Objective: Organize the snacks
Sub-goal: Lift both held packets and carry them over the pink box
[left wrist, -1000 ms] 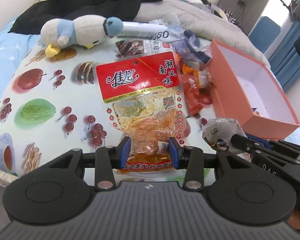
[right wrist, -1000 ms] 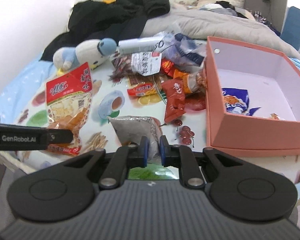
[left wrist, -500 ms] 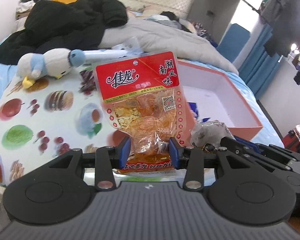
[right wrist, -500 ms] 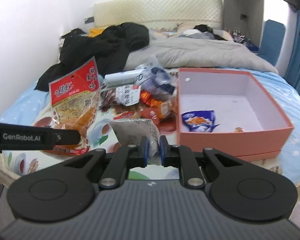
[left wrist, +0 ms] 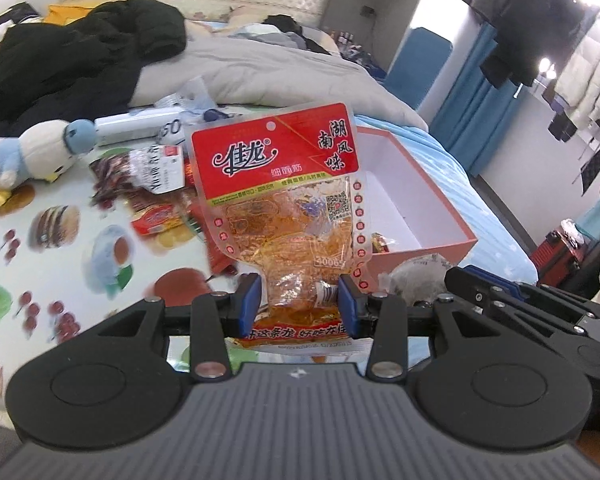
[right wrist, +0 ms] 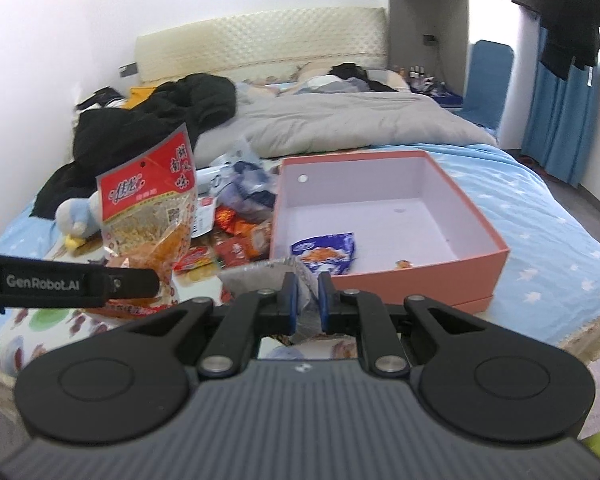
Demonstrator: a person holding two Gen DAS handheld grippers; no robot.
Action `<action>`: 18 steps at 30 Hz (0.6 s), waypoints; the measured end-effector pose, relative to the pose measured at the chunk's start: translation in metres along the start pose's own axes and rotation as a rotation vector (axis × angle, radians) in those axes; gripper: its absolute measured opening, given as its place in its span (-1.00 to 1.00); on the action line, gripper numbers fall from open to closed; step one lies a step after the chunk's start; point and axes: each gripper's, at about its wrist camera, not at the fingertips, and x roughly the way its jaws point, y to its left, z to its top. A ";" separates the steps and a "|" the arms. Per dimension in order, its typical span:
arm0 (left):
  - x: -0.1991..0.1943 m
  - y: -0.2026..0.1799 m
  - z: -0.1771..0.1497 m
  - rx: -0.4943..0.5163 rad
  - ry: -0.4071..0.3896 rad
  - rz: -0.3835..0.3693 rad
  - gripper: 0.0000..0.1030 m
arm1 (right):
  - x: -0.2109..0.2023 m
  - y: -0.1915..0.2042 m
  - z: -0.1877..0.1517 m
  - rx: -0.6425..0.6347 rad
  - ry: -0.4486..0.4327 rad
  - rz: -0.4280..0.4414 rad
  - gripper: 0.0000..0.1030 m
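My left gripper [left wrist: 299,300] is shut on the bottom of a red and clear snack bag [left wrist: 284,200], held upright above the bed in front of the pink box [left wrist: 432,252]. The bag also shows in the right wrist view [right wrist: 148,216]. My right gripper [right wrist: 307,300] is shut on a silver foil snack pack [right wrist: 260,276], held just before the near wall of the pink box [right wrist: 420,268]. The box holds a blue snack pack [right wrist: 326,252] and a small candy [right wrist: 404,265].
A pile of loose snacks [right wrist: 236,216] lies left of the box on a fruit-print cloth [left wrist: 60,240]. A plush penguin [left wrist: 24,152], black clothes [left wrist: 68,60] and a grey duvet [right wrist: 340,124] lie behind.
Both grippers have risen and swung right toward the box, carrying their packs. The views now look more level across the bed.
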 end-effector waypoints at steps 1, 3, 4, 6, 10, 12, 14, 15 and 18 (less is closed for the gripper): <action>0.004 -0.003 0.004 0.004 0.004 -0.004 -0.10 | 0.002 -0.003 0.002 0.007 -0.001 -0.005 -0.73; 0.012 -0.008 0.011 0.004 0.014 -0.012 -0.10 | 0.006 -0.010 0.005 0.017 -0.001 -0.013 -0.74; 0.016 -0.010 0.014 0.004 0.020 -0.016 -0.10 | 0.008 -0.013 0.007 0.020 -0.001 -0.016 -0.74; 0.025 -0.014 0.023 0.005 0.025 -0.021 -0.10 | 0.014 -0.020 0.010 0.026 0.002 -0.019 -0.75; 0.050 -0.023 0.041 0.016 0.038 -0.030 -0.10 | 0.028 -0.034 0.020 0.036 0.008 -0.021 -0.82; 0.064 -0.027 0.050 0.020 0.050 -0.034 -0.10 | 0.036 -0.040 0.025 0.036 0.011 -0.024 -0.93; 0.078 -0.031 0.060 0.028 0.058 -0.040 -0.10 | 0.047 -0.046 0.030 0.031 0.008 -0.030 -0.93; 0.086 -0.033 0.066 0.032 0.063 -0.042 -0.10 | 0.053 -0.049 0.033 0.030 0.006 -0.033 -0.93; 0.113 -0.037 0.081 0.050 0.078 -0.049 -0.10 | 0.072 -0.060 0.041 0.030 0.004 -0.041 -0.93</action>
